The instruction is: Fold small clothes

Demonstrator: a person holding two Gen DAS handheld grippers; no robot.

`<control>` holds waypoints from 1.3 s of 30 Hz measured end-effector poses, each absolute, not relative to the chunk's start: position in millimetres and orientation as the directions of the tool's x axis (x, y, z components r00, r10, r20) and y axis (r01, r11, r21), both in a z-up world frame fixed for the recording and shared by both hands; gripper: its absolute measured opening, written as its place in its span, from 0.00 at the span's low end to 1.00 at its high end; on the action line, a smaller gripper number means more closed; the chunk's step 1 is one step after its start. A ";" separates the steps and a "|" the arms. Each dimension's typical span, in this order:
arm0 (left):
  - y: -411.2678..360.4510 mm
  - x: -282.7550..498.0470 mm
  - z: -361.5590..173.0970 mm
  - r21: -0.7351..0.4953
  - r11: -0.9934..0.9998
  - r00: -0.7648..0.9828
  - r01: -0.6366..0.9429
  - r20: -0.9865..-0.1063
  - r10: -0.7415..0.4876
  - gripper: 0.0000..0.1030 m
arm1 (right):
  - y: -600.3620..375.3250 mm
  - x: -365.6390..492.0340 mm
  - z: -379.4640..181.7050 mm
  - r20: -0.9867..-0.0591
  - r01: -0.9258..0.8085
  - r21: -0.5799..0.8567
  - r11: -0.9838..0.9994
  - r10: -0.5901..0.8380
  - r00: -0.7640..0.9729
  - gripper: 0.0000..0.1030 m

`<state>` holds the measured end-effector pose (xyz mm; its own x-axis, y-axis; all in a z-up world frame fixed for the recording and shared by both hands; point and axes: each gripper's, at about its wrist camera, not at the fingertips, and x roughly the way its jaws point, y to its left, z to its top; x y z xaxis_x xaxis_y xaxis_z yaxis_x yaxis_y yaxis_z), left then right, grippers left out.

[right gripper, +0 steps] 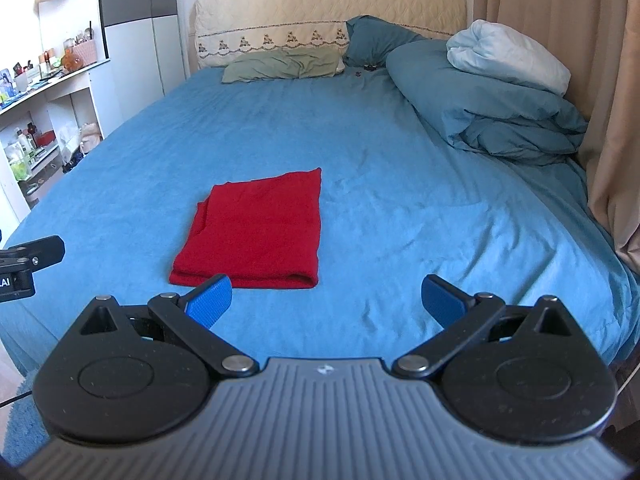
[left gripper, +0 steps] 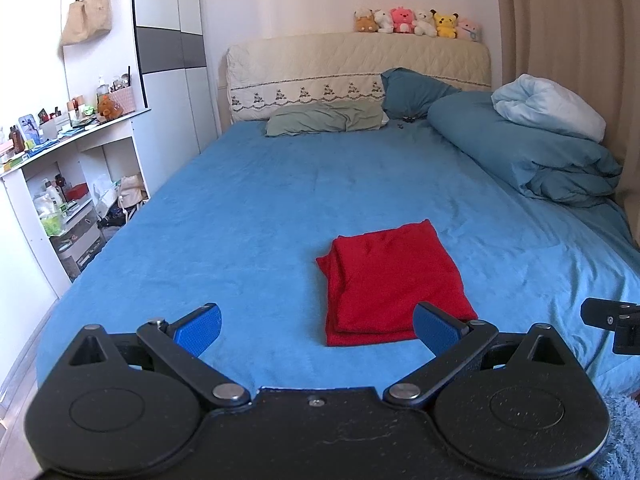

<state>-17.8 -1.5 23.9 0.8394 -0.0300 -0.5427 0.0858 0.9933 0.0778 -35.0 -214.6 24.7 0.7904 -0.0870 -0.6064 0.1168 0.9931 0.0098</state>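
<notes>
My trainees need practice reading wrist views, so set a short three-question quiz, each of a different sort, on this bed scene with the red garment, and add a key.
1. True or false: the red garment lies folded flat on the blue bedsheet, with neither gripper touching it.
2. Multiple choice: how does the left gripper stand? A) shut on the garment B) open, holding nothing C) out of view
3. Fill in: in the right wrist view, the garment lies ahead and to the ____ of the right gripper.

Key: 1 true; 2 B; 3 left
</notes>
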 end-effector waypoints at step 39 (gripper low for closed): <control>5.9 -13.9 21.1 0.069 0.994 0.827 0.081 -0.562 -0.028 1.00 | -208.8 -32.2 19.9 -0.620 0.111 0.009 0.994 -0.082 0.780 1.00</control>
<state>-13.9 5.9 21.1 0.8269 -0.0283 -0.5617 0.0810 0.9943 0.0691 -32.2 -208.8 19.9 0.7803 -0.0818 -0.6200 0.1115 0.9937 0.0092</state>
